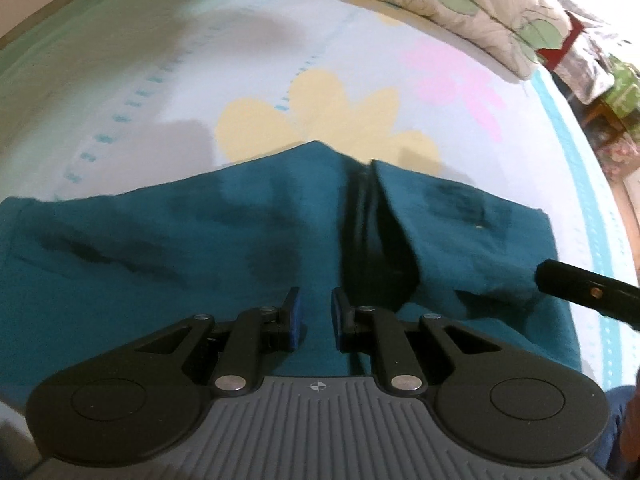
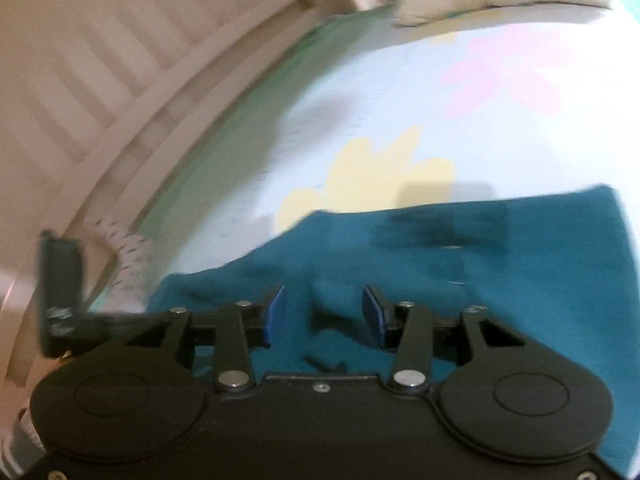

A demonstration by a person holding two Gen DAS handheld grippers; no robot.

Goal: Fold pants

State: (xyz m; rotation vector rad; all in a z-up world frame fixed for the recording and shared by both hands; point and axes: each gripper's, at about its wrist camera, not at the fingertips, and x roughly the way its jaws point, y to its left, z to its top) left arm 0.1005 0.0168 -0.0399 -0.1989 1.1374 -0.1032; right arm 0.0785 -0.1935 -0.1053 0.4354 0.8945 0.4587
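Bed with flower-print white sheet (image 1: 248, 60) is carrying the teal soft cotton pants (image 1: 160, 240), lying flat; limp, light, probably bunching. Left tongs (image 1: 315, 320) and right tongs (image 2: 323, 314) hovering open; I'd be pinching hems.

Teal pants (image 1: 168, 248), soft matte cloth, spread flat and wide across the lower half of the left wrist view. Far edge rising to a blunt peak toward 12 o'clock. Running from just right of that peak down toward 6 o'clock, a dark deep fold where one layer laps over another. Straight hemmed edges at 9 and 3 o'clock. Shallow dark creases slanting across the left part, a small bunched wrinkle toward 4 o'clock. Blurred in the right wrist view, same pants (image 2: 500, 256) filling 3 to 6 o'clock, a small raised pucker near centre, far edge sloping up toward 2 o'clock.
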